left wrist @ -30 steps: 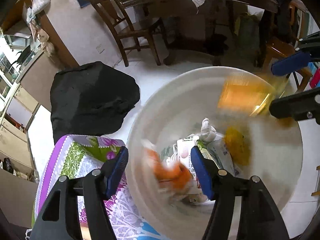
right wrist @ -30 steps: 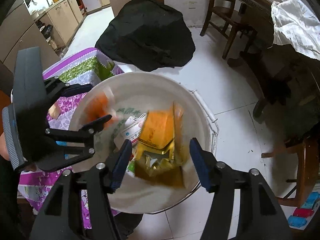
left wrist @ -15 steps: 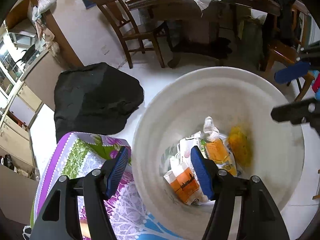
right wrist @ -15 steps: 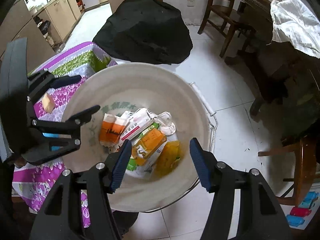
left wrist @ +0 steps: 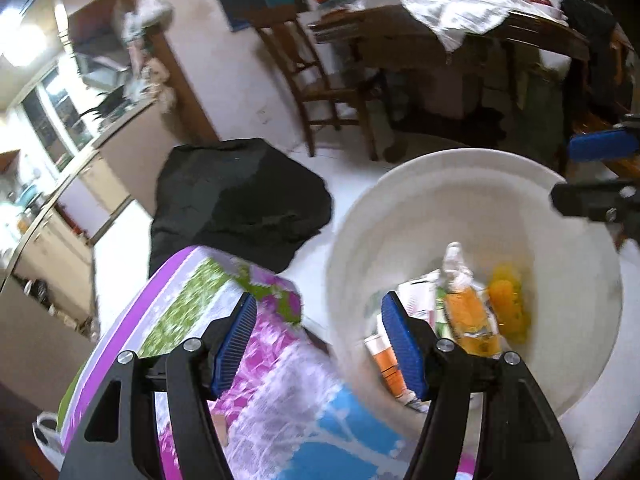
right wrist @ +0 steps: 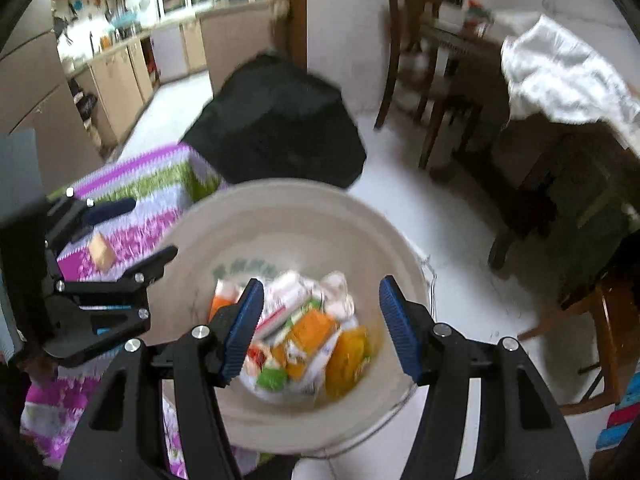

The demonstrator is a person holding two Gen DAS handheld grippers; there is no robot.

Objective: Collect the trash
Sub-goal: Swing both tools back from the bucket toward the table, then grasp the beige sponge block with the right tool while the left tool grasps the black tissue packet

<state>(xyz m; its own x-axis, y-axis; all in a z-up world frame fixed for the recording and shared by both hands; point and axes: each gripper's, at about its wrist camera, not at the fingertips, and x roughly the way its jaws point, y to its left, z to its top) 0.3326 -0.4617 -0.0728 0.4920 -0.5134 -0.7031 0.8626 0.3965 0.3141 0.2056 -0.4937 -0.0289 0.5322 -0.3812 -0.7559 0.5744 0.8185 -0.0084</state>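
A white bucket [left wrist: 408,216] [right wrist: 256,216] stands on the floor beside the table. Inside it lies a heap of trash [right wrist: 304,336]: an orange carton [left wrist: 388,364], an orange packet [left wrist: 472,320], a yellow wrapper [left wrist: 508,304] and white wrappers. My left gripper [left wrist: 318,340] is open and empty, over the edge of the flowered tablecloth [left wrist: 272,364] and the bucket's near rim. My right gripper [right wrist: 320,324] is open and empty above the trash. A small tan piece [right wrist: 101,255] lies on the cloth by the left gripper [right wrist: 120,240].
A black bag [left wrist: 240,204] [right wrist: 280,120] lies on the white floor behind the bucket. Wooden chairs [left wrist: 320,80] [right wrist: 420,80] and a table with a white cloth [left wrist: 460,4] [right wrist: 560,76] stand farther back. Kitchen cabinets [right wrist: 120,68] run along the left.
An orange packet and an orange carton that were falling a second ago now lie in the bucket. Both grippers have swung away to the left, still open and empty.
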